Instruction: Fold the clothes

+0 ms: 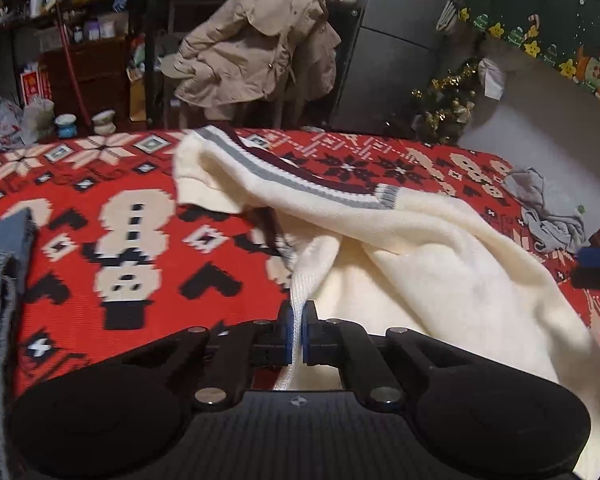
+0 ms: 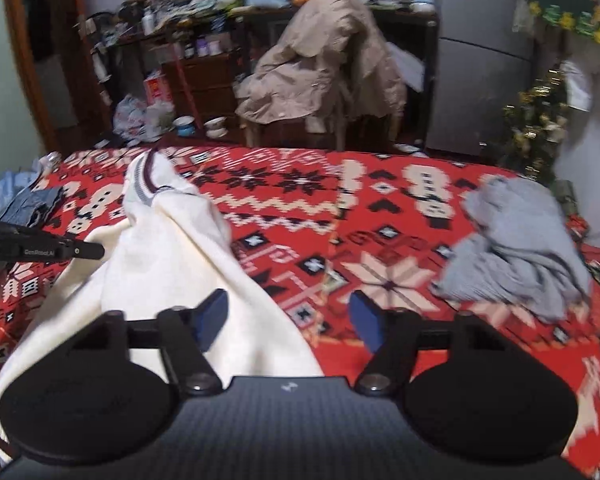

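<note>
— Jaws of the left gripper (image 1: pixel 298 322) pinch a ribbed edge of the cream sweater (image 1: pixel 420 264), which is spread across the red blanket (image 1: pixel 140 200).
— Right gripper (image 2: pixel 286 322) gapes, clamping nothing; only its view shows the grey garment (image 2: pixel 516 248) fully.
— Jeans (image 1: pixel 0 280) lie beside the left.

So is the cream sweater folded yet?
No. The cream sweater lies rumpled on the red blanket, its ribbed edge pinched in the left gripper.

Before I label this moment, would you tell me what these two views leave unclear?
- Cream sweater: near hem cut off by the left gripper body, left wrist view.
- Jeans: cut by the left edge, left wrist view.
- Grey garment: motion-blurred, type unclear, right wrist view.
- Right gripper: whether its blurred left finger touches the sweater.
</note>
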`<action>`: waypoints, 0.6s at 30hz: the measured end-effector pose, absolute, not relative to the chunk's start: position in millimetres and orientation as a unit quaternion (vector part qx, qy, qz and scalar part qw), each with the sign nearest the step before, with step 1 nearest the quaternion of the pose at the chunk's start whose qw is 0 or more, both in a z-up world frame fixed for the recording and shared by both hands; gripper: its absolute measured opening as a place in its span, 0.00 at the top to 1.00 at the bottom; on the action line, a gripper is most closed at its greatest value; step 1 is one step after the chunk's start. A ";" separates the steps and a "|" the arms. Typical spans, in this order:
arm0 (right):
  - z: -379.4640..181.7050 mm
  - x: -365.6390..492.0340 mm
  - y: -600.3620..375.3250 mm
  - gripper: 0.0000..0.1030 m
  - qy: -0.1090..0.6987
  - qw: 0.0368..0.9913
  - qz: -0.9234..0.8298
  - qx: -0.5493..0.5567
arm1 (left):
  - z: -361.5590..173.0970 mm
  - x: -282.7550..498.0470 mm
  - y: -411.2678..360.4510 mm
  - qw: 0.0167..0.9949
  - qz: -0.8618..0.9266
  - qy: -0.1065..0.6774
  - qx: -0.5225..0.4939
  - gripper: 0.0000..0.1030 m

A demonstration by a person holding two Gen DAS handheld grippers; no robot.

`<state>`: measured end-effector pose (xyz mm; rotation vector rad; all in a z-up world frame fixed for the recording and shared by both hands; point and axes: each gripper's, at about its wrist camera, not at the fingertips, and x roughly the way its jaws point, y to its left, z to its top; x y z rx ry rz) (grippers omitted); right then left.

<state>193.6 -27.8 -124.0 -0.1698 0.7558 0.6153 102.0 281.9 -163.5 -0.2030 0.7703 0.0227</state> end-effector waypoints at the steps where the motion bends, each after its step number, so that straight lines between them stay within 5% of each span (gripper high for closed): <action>1: -128.5 199.8 -20.6 0.38 0.366 0.876 0.303 -0.084 | -161.7 96.5 286.6 0.922 0.015 0.373 -0.103 0.96; 3: -137.4 212.2 -6.2 0.40 0.374 0.867 0.317 -0.090 | -157.6 84.4 295.8 0.923 0.027 0.368 -0.113 0.96; 5: -147.0 220.2 6.7 0.64 0.387 0.858 0.325 -0.096 | -152.8 69.7 306.4 0.923 0.039 0.361 -0.130 0.96; 6: -152.0 223.0 12.8 0.92 0.394 0.853 0.328 -0.099 | -150.3 61.8 312.2 0.923 0.047 0.357 -0.139 0.96; 18: -144.4 127.3 13.9 0.95 0.401 0.825 0.393 -0.065 | -138.6 -52.0 329.3 0.912 0.113 0.336 -0.205 0.96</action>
